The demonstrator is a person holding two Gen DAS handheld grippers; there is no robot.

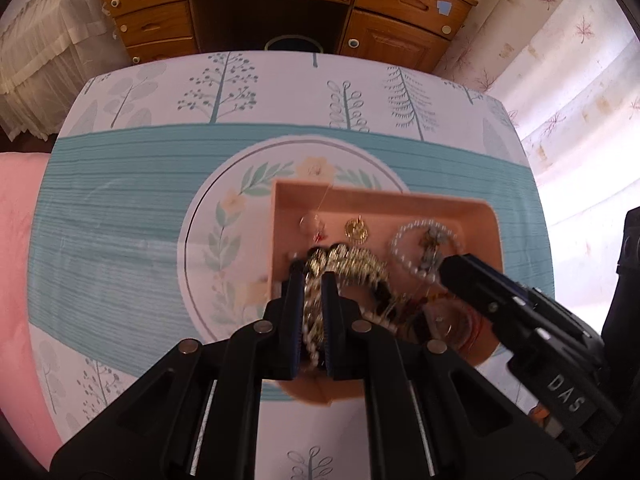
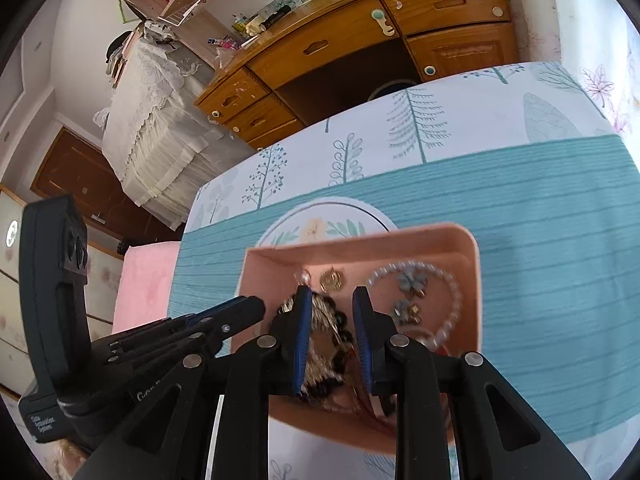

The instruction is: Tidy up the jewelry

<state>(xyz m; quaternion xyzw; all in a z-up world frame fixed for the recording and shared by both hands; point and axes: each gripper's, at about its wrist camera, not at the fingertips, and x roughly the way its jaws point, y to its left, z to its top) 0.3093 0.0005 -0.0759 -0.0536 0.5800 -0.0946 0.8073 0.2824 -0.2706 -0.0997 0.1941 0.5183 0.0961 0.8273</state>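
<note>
A pink tray sits on the patterned tablecloth and holds tangled jewelry. My left gripper is shut on a gold and pearl chain and holds it over the tray's near left part. A pearl bracelet, a gold pendant and flower earrings lie in the tray. My right gripper is open over the tray, its fingers either side of a dark bead bracelet. It shows in the left wrist view at the tray's right.
The table carries a teal and white cloth with a printed plate ring. A wooden desk stands beyond the far edge. A pink bed lies left, curtains right.
</note>
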